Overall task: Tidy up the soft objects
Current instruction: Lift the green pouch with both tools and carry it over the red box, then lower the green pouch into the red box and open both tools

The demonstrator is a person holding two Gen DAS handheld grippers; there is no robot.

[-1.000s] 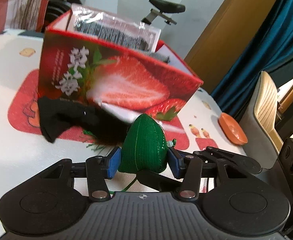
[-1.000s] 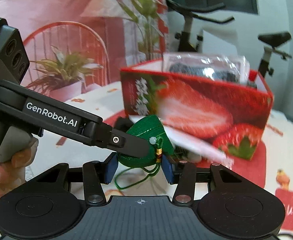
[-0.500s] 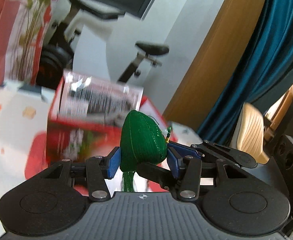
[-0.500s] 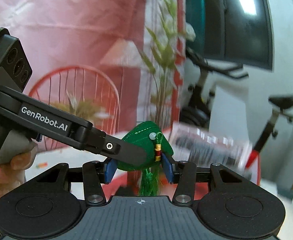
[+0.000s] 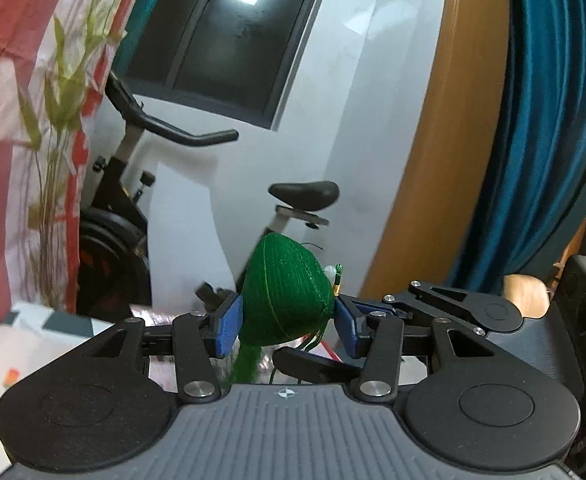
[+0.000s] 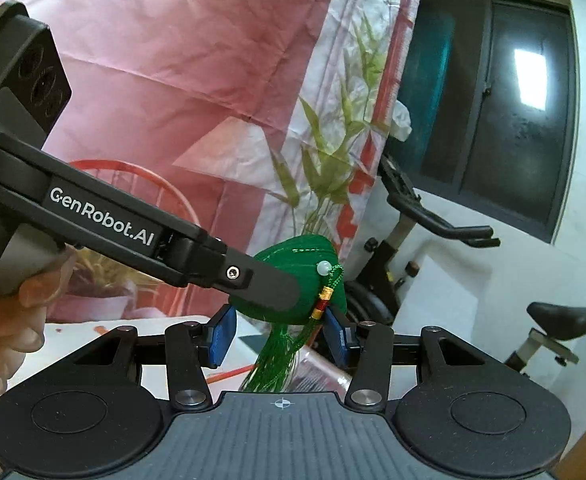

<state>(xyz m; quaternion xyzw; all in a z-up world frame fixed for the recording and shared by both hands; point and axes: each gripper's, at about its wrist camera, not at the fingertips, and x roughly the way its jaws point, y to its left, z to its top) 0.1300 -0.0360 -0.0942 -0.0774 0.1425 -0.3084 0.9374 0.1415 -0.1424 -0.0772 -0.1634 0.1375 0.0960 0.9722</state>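
A green woven cone-shaped pouch (image 5: 285,292) with a white bead and a green tassel is held in the air by both grippers at once. My left gripper (image 5: 287,326) is shut on the pouch, its blue pads against both sides. My right gripper (image 6: 279,336) is shut on the pouch (image 6: 297,256) from the other side; the tassel (image 6: 275,364) hangs between its fingers. The left gripper's finger (image 6: 253,280) crosses the pouch in the right wrist view. The strawberry box is almost hidden below; only a red edge (image 5: 327,350) shows.
An exercise bike (image 5: 133,184) stands by the white wall, also in the right wrist view (image 6: 413,232). A pink and bamboo-print cloth (image 6: 197,80) hangs at left. A blue curtain (image 5: 533,120) and wooden door frame are at right. A table corner (image 5: 33,332) shows low left.
Both grippers have lifted the green pouch up off the table from in front of the strawberry box; the box and black cloth have dropped out of view.
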